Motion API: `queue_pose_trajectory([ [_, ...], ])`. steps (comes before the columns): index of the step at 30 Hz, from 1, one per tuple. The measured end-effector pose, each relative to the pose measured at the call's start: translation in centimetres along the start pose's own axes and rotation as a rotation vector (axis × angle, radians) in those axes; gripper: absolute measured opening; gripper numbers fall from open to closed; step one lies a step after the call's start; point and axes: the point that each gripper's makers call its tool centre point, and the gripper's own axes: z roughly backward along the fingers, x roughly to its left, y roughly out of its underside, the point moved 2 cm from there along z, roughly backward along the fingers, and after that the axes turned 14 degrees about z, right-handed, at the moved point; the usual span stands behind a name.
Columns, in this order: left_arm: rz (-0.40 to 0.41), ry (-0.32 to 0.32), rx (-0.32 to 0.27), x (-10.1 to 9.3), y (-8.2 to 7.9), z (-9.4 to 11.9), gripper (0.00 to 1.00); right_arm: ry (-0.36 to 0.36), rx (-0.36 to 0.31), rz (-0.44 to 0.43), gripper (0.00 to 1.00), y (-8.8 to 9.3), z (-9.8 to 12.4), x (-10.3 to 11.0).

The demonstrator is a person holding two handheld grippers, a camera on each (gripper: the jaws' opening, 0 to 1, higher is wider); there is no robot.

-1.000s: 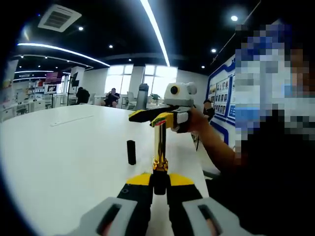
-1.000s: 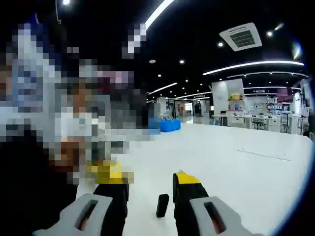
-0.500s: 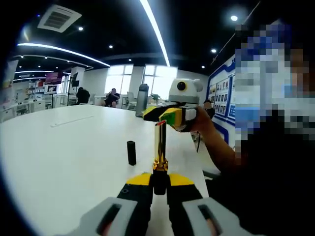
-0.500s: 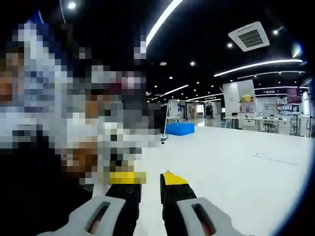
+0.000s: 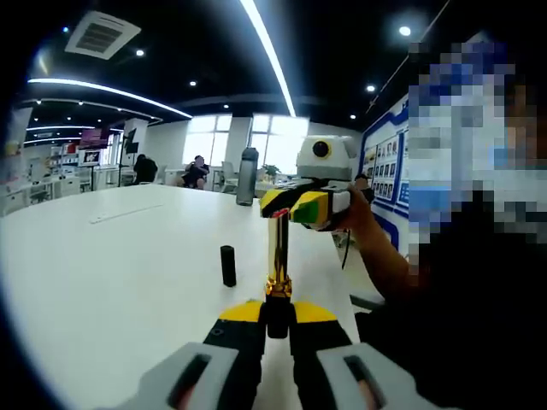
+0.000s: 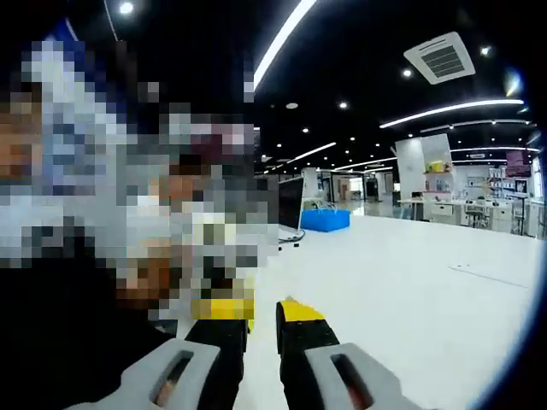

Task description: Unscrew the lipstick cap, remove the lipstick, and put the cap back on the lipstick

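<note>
Left gripper view, left tongs: low centre of the frame, jaws closed tight on the dark base of the lipstick.
Left gripper view, lipstick: upright, its gold tube rising straight from the jaws to mid-frame, long axis in line with the jaws.
Left gripper view, right tongs: upper centre, at the tube's top end; the red tip seems to sit at their jaws, though contact cannot be told.
Left gripper view, cap: small black cylinder upright on the white table, left of the tube and well apart from it.
Right gripper view, right tongs: low centre, jaws nearly together with a narrow gap; what they hold, if anything, cannot be told.
Judgement: recapping likely falls to the right tongs, which would have to travel down and left of the tube to reach the cap.
</note>
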Motion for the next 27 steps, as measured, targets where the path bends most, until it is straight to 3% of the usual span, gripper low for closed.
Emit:
queue_pose_trajectory([
  [13, -0.005, -0.024, -0.029, 0.0, -0.5, 0.0, 0.13, -0.027, 0.011, 0.005, 0.14, -0.6, -1.4, 1.5],
  [18, -0.028, -0.076, -0.051, 0.2, -1.0, -0.4, 0.13, -0.001, 0.012, -0.012, 0.14, -0.3, -3.1, 1.2],
  [27, -0.028, -0.114, -0.092, 0.4, -1.5, -0.8, 0.13, 0.032, 0.005, -0.016, 0.13, -0.5, -3.6, 1.0],
])
